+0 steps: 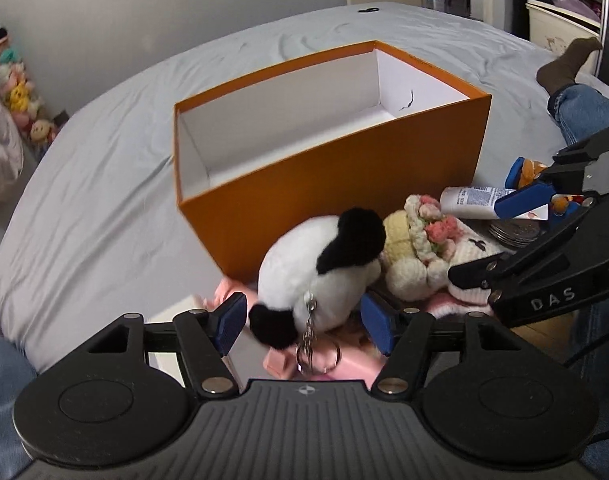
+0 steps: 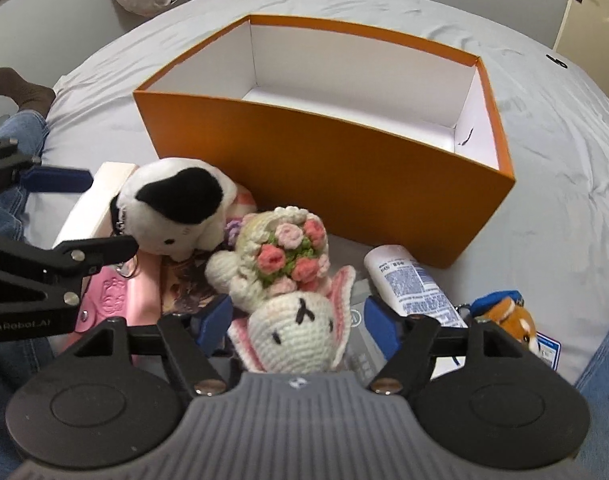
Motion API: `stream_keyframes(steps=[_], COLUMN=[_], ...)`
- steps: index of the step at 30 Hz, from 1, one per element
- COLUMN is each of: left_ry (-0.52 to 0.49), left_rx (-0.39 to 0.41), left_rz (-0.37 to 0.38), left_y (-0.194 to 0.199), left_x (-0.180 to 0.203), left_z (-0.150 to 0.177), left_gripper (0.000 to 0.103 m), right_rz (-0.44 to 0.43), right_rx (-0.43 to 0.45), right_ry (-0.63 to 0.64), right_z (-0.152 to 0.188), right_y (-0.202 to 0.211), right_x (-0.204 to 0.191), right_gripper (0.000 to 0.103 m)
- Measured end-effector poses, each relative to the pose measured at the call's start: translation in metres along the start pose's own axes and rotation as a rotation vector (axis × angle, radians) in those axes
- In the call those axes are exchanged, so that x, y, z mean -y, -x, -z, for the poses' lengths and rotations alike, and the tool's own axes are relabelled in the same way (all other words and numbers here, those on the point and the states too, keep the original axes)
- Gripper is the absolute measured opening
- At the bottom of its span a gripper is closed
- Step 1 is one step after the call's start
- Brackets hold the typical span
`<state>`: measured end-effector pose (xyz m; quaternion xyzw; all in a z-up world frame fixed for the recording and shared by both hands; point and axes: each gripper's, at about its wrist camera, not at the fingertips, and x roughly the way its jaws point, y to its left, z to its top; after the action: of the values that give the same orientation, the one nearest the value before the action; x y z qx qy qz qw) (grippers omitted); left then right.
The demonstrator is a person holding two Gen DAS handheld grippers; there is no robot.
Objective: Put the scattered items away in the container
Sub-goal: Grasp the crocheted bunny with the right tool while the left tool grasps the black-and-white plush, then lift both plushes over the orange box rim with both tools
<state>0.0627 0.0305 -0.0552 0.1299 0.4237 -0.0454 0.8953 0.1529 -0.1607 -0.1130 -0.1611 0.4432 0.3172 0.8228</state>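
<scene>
Open-topped orange cardboard box with white lining (image 2: 344, 168) is sitting on the grey bedsheet (image 1: 104, 184), nothing visible inside it. Scattered items are lying just in front of its near wall. Left gripper (image 1: 304, 320) is hanging with its blue pads spread either side of a fluffy black-and-white panda plush keychain (image 1: 320, 276) — not clamped. Right gripper (image 2: 296, 324) is likewise spread, straddling a cream crocheted bunny holding a pink flower bouquet (image 2: 292, 280). White squeeze tube with blue print (image 2: 412, 284) is lying beside it, touching the box.
</scene>
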Motion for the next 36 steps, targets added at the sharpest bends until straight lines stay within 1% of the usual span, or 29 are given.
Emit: stream_keyframes(steps=[4,7,11,13,17,21,23,26,28,32,36], left_ry=[-0.046,-0.072,-0.073,-0.075,-0.048,-0.024,-0.003,0.060,0.087,0.105,0.132], left_rx=[-0.008,-0.012,-0.029,-0.036,-0.033,-0.020,-0.019,-0.016,-0.004,0.053,0.108], left_rz=[-0.010,-0.007,0.021,0.018,0.018,0.016,0.019,0.040,0.040,0.036,0.021], left_y=[-0.015,-0.023,-0.034,-0.040,-0.044,-0.043,-0.041,-0.036,-0.029,-0.006,0.019], left_x=[0.001,0.003,0.002,0.002,0.001,0.000,-0.002,-0.007,-0.009,-0.011,-0.015], left_z=[-0.007,-0.011,-0.012,-0.011,-0.011,-0.009,-0.009,-0.009,-0.008,-0.006,-0.009], left_gripper=[0.074,0.075,0.077,0.079,0.080,0.073,0.071,0.069,0.068,0.068,0.068], right_rz=[-0.023,-0.042,-0.036,-0.039,-0.051,-0.056,-0.054,-0.052,-0.053,-0.062,-0.067], right_rx=[-0.038,-0.059,-0.096,-0.114,-0.128,-0.130,-0.129,-0.125,-0.119,-0.090,-0.035], right_ry=[0.003,0.003,0.018,0.011,-0.001,-0.008,-0.008,-0.014,-0.022,-0.038,-0.046], right_z=[-0.005,-0.008,-0.008,-0.007,-0.004,-0.004,-0.004,-0.004,-0.004,-0.004,-0.011], right_y=[-0.015,-0.025,-0.038,-0.044,-0.050,-0.050,-0.049,-0.044,-0.038,-0.020,0.004], right_x=[0.002,0.002,0.001,0.002,0.005,0.005,0.006,0.007,0.009,0.012,0.017], right_gripper=[0.076,0.078,0.078,0.078,0.074,0.064,0.061,0.058,0.057,0.057,0.056])
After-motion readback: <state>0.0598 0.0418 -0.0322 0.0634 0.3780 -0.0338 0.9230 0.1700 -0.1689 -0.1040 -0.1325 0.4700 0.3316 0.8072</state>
